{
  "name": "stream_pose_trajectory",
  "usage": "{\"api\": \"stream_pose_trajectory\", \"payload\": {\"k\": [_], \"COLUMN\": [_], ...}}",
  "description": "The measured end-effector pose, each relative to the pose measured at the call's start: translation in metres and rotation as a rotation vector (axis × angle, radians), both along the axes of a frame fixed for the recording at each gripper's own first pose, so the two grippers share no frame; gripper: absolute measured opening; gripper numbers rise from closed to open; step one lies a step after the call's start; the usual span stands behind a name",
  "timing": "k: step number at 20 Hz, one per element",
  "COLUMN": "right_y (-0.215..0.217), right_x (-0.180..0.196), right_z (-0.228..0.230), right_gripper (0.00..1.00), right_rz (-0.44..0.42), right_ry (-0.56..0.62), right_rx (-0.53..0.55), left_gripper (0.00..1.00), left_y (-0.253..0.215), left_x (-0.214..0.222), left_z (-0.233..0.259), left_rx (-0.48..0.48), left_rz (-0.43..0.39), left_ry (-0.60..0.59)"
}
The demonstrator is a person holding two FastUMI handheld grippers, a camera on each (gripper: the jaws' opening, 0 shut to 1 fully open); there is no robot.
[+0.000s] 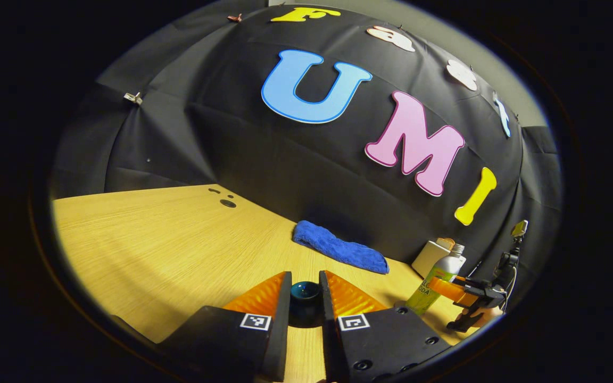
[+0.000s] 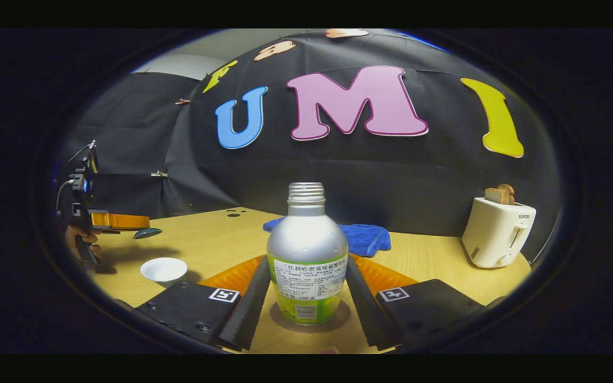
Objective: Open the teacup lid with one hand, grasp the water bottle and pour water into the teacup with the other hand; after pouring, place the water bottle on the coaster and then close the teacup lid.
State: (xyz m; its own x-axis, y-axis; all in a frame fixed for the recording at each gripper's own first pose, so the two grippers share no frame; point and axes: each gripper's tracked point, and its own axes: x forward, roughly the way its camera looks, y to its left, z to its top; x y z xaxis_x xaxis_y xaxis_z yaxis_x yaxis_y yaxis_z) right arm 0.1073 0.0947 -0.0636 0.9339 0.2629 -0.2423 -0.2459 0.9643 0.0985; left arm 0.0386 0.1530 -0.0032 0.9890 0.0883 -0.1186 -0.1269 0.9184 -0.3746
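Wooden tabletop (image 2: 434,260) is stretching back to the black cloth wall, with a white toaster (image 2: 495,234) sitting at the far right and a blue towel (image 2: 362,236) lying against the wall behind the bottle. My right tongs (image 2: 306,298) are standing apart on either side of the silver water bottle (image 2: 306,250), which is resting uncapped and upright on the round coaster (image 2: 285,322), and I cannot tell whether the fingers are touching it. My left tongs (image 1: 305,300) are gripping the dark lid (image 1: 305,291) up in the air, while the white teacup (image 2: 164,270) is sitting open on the table just below.
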Motion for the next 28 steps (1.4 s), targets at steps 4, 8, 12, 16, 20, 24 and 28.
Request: {"api": "stream_pose_trajectory", "payload": {"k": [4,8,12,16,20,24,28], "right_y": [-0.005,-0.012,-0.016,-0.014,-0.003,-0.001,-0.008], "right_x": [-0.004,-0.008,-0.020,-0.034,-0.049,-0.080,-0.111], "right_z": [-0.003,-0.006,-0.006,-0.005,-0.013,-0.004,0.010], "right_gripper": [0.82,0.84,0.96,0.98,0.98,0.98,0.98], "right_rz": [-0.026,-0.047,-0.062,-0.043,-0.007,-0.002,-0.043], "right_ry": [0.020,0.037,0.051,0.039,0.079,0.063,-0.014], "right_rx": [0.026,0.063,0.103,0.124,0.152,0.142,0.092], "left_gripper": [0.32,0.32,0.31,0.31,0.31,0.31,0.32], "left_y": [-0.005,-0.009,-0.017,-0.038,-0.073,-0.104,-0.114], "left_x": [0.002,0.000,-0.001,0.000,0.003,0.000,-0.004], "left_z": [-0.002,0.003,0.009,0.013,0.015,0.018,0.000], "left_rx": [0.001,0.011,0.029,0.075,0.147,0.206,0.265], "left_rz": [-0.015,-0.022,-0.031,-0.054,-0.110,-0.161,-0.170], "left_ry": [0.006,0.000,-0.009,-0.006,0.005,-0.008,0.047]}}
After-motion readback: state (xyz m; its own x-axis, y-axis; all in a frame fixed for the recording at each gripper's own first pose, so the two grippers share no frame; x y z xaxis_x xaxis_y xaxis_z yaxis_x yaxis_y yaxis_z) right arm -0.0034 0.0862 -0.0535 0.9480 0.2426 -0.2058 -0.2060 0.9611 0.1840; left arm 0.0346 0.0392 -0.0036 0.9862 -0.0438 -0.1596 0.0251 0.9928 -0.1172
